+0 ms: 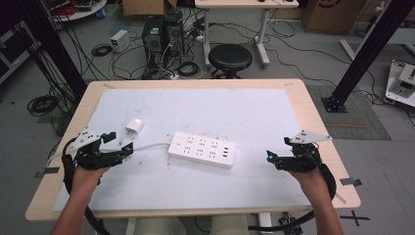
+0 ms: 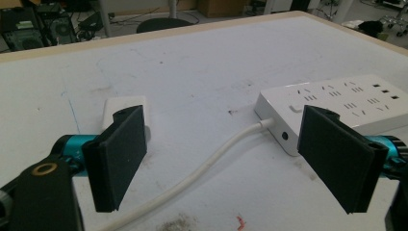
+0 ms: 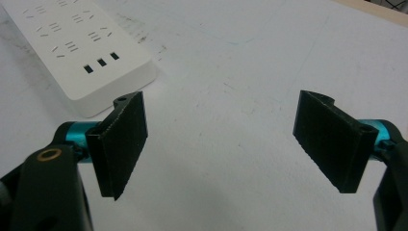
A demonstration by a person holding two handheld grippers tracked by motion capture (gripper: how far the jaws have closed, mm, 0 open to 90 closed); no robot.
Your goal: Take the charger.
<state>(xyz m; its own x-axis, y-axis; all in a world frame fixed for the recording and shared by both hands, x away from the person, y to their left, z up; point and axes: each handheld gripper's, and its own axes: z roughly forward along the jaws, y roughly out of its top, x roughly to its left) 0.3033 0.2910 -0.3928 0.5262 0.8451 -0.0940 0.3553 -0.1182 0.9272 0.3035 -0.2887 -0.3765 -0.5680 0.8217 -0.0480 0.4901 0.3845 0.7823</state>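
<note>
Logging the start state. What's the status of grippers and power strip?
Left gripper open, straddling the cord. Right gripper open, empty, beside the power strip. White plug lies apart. Nothing in the way.

Even bright light, soft shadows, slightly grainy

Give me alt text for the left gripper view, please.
The left tool is open, its two black jaws wide apart above a white cable that runs to a white power strip on the white table mat. A small white adapter lies behind the left-hand jaw.
</note>
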